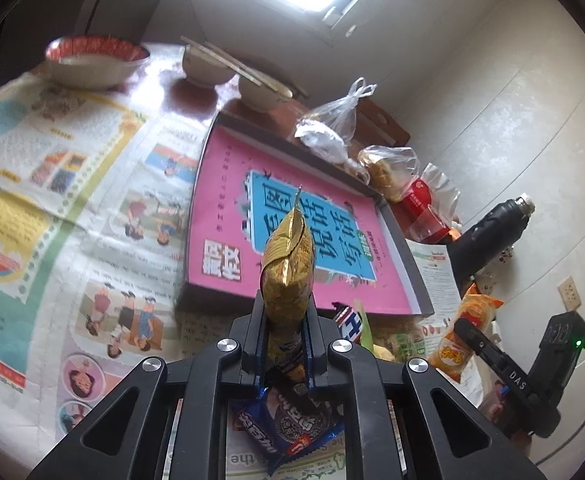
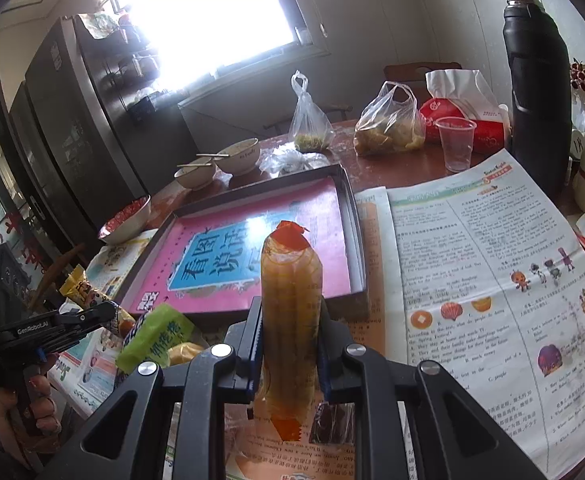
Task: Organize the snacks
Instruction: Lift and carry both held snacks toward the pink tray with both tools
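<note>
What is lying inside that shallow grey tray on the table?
Inside the grey tray lies a pink book with a blue title panel, covering nearly the whole floor. Whatever sits beneath the book is hidden, and the held orange packet blocks part of the cover.

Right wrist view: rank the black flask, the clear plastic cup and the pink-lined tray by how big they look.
1. Pink-lined tray
2. Black flask, though it stands near the frame edge, where the fisheye stretches it
3. Clear plastic cup, plainly smallest
</note>
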